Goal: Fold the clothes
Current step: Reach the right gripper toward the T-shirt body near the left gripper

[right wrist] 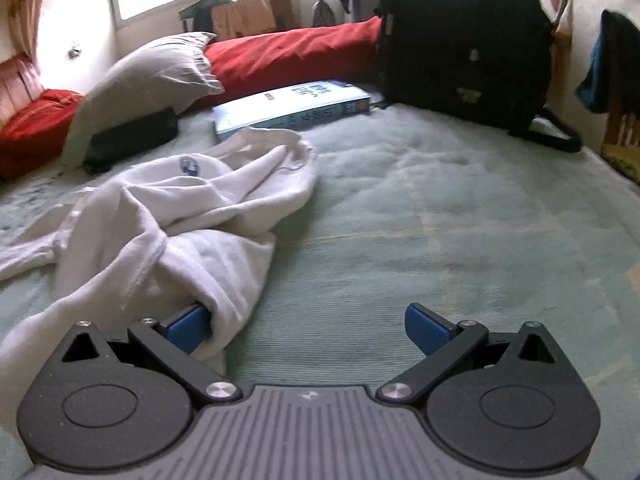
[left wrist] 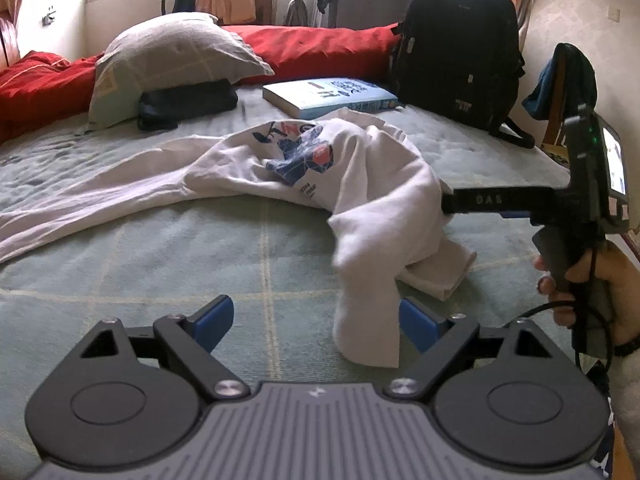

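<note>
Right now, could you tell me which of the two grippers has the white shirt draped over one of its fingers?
The right gripper: the white shirt covers its left blue finger. The left gripper stands open, shirt merely hanging between its fingers.

You can count one white shirt (left wrist: 320, 168) on one bed (left wrist: 160, 260). You have two grippers, the left gripper (left wrist: 316, 320) and the right gripper (right wrist: 308, 328). There is one book (left wrist: 332, 96), one black backpack (left wrist: 460, 48), one gray pillow (left wrist: 172, 56), one dark folded cloth (left wrist: 184, 104) under it, and two red cushions (left wrist: 320, 48).
</note>
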Tool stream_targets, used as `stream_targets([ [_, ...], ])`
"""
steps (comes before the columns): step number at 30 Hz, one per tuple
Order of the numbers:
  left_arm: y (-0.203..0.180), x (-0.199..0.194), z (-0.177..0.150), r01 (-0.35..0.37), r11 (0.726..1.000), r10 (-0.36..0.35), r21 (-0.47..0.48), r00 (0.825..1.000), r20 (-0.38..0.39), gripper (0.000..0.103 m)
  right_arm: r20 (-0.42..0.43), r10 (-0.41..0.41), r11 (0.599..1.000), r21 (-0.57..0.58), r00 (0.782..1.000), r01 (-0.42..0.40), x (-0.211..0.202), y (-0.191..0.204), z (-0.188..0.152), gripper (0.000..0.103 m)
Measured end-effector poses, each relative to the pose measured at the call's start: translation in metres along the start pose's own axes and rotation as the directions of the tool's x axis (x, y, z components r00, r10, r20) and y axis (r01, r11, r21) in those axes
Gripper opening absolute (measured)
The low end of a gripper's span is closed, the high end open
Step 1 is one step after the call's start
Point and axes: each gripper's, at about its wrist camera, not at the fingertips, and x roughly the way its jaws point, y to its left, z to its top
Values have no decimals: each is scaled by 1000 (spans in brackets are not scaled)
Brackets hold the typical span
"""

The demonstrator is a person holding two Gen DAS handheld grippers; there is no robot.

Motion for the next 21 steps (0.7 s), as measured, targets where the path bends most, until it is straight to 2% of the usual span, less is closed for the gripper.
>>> stream_targets([
  [3,-2,1,-1,8,1000,-8,9,1000,-6,90,-14,-3,1000,-11,1000,3,13,5,2,103],
  [7,-1,-3,0,4,1000,-4,7,1000,5,90,-48,-65,998,-29,997,64,26,2,4,103],
  [12,-1,-3,-1,5,1000,-5,1,1000,3,90,-4,-146,988,-47,989,145,10,-14,7,103],
  [17,-6,-6,-2,20,1000,-20,21,1000,8,90,66,-246,968,-43,967,249,-6,-19,12,103],
  [21,-11,-2,0,52,998,-53,30,999,4,90,92,-216,971,-87,972,224,-15,-9,12,103],
])
